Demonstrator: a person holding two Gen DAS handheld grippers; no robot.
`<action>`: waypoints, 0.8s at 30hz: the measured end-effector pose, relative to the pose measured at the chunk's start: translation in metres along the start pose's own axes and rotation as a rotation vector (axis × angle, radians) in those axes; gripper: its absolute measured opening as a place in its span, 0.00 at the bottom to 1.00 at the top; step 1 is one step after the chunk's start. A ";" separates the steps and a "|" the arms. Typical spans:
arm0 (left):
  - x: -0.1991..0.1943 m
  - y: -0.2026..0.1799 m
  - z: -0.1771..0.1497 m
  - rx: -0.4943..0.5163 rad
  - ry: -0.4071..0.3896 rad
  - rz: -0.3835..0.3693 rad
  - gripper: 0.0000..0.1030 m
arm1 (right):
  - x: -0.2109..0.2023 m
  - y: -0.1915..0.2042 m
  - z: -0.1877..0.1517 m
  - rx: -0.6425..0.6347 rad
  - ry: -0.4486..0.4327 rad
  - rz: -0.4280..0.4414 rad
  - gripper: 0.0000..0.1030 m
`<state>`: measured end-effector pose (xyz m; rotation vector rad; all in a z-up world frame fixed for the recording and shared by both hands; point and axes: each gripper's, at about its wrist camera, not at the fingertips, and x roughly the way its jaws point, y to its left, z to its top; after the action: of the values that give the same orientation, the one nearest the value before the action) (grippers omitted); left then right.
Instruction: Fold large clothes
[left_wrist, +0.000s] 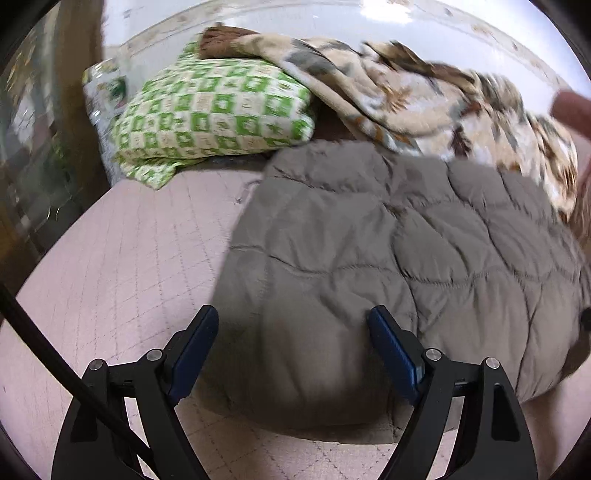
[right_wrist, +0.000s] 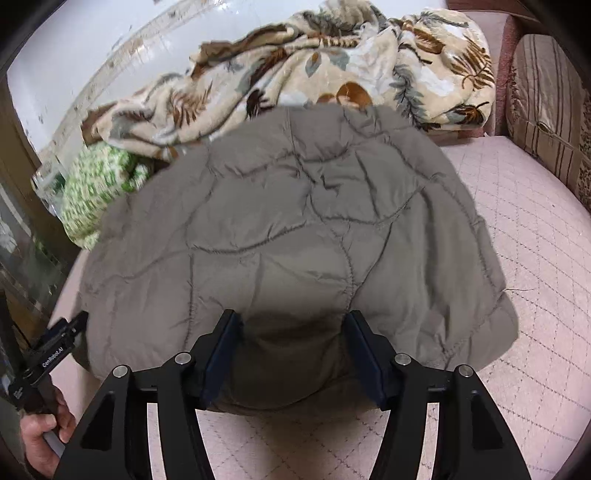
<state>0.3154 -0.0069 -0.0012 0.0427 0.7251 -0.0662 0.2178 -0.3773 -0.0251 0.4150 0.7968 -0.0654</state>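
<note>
A grey-brown quilted jacket (left_wrist: 369, 240) lies folded into a thick bundle on a pink quilted bed cover (left_wrist: 129, 251). My left gripper (left_wrist: 292, 312) is open above the bundle's near left corner, one finger over the jacket and the other over the cover. In the right wrist view the jacket (right_wrist: 295, 206) fills the middle. My right gripper (right_wrist: 292, 315) straddles its near edge; the padded fold fills the gap and touches both pads. The left gripper (right_wrist: 62, 332) shows at the jacket's left side, held by a hand (right_wrist: 40, 435).
A green-and-white checked pillow (left_wrist: 214, 107) lies at the back left. A leaf-patterned blanket (right_wrist: 314, 66) is heaped behind the jacket against the white wall. A striped cushion (right_wrist: 546, 107) stands at the far right. A dark glass-fronted cabinet (left_wrist: 33, 147) borders the bed on the left.
</note>
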 end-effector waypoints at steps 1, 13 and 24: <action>-0.002 0.006 0.002 -0.023 0.001 -0.007 0.81 | -0.005 -0.002 0.001 0.007 -0.011 0.004 0.63; 0.001 0.032 0.004 -0.085 0.077 0.010 0.81 | -0.038 -0.061 0.011 0.144 -0.060 -0.047 0.63; 0.005 0.055 0.001 -0.184 0.160 -0.044 0.81 | -0.045 -0.121 0.004 0.373 -0.018 0.027 0.66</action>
<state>0.3240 0.0476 -0.0035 -0.1454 0.8896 -0.0381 0.1629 -0.4938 -0.0314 0.7770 0.7613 -0.1940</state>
